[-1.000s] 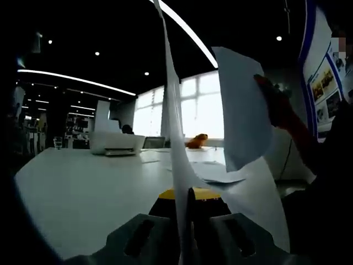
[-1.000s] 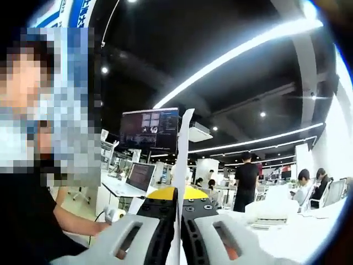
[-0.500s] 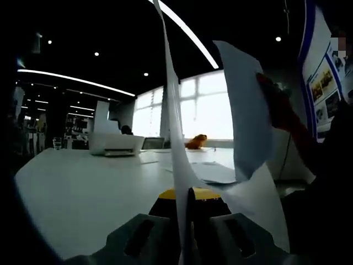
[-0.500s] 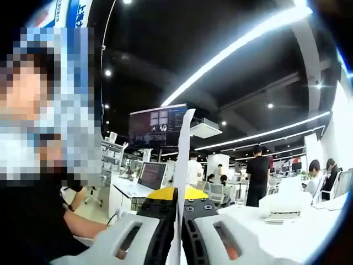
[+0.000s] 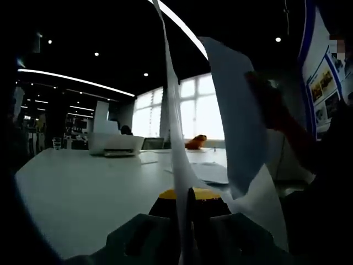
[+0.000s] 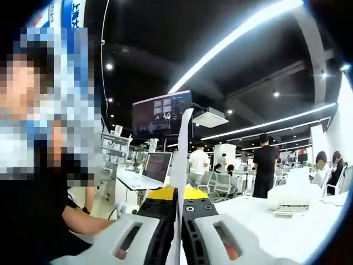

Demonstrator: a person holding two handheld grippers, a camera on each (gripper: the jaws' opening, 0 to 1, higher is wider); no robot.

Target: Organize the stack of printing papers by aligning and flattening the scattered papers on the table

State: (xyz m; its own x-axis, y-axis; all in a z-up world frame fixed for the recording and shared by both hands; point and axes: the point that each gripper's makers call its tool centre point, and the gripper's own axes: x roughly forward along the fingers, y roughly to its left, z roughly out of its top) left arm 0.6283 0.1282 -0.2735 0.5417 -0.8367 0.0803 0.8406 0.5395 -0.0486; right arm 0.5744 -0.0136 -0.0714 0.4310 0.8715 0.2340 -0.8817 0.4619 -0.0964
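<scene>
Jaws of both grippers clamp upright papers (image 5: pixel 175 138) edge-on between them.

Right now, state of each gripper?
Left gripper: shut on the paper sheets, held upright, edge-on.
Right gripper: shut on a paper edge, also upright.

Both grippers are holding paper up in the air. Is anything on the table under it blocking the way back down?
Nothing visible blocks it. The held paper hangs over bare white table; loose sheets and a printer lie farther back.
</scene>
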